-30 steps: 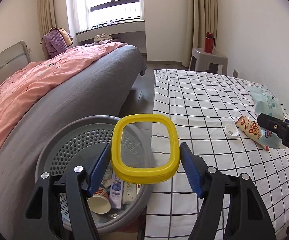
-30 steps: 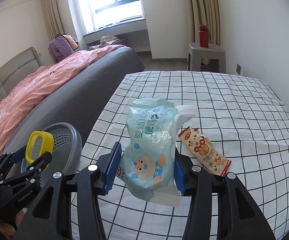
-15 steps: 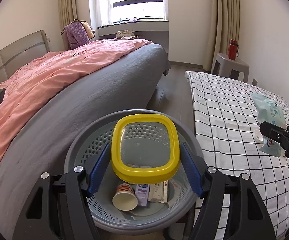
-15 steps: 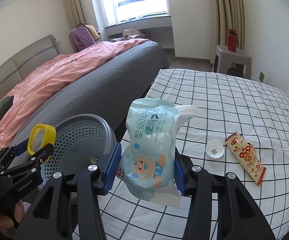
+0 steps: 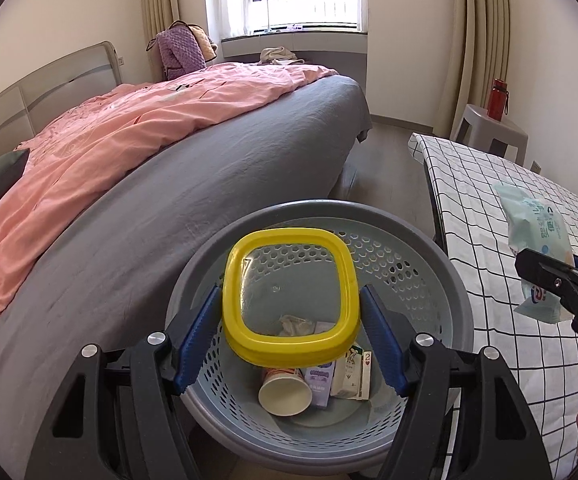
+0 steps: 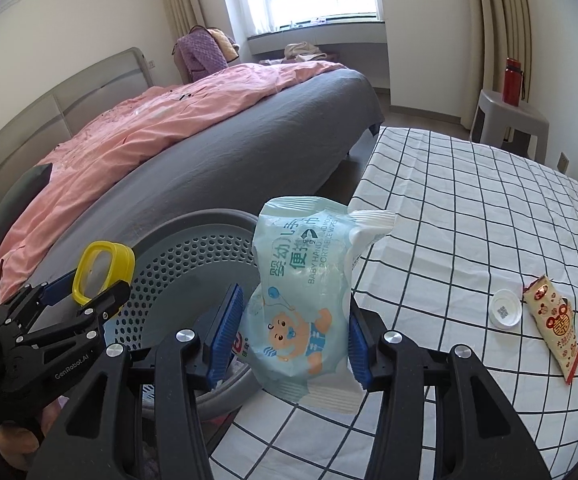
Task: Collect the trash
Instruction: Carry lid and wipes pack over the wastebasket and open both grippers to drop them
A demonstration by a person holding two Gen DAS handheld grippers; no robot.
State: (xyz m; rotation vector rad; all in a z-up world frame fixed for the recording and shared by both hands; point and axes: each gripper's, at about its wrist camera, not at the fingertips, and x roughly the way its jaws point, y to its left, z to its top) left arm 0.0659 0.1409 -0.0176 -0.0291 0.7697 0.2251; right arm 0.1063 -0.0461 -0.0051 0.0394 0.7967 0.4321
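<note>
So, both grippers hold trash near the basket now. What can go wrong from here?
1. The wipes pack in the right gripper hangs beside the grey basket's rim, not over the opening; released here, it may fall outside.
2. The yellow lid in the left gripper is held only by its edges and could slip out.
3. The grippers are close together and could bump.

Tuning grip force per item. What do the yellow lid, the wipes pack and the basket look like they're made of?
Yellow lid: rigid plastic, glossy rim around a clear pane; the basket shows through it.
Wipes pack: thin soft plastic film, printed, slightly shiny; it creases and buckles between the right tool's pads.
Basket: moulded grey plastic, matte, with perforated walls and a smooth rim.
</note>
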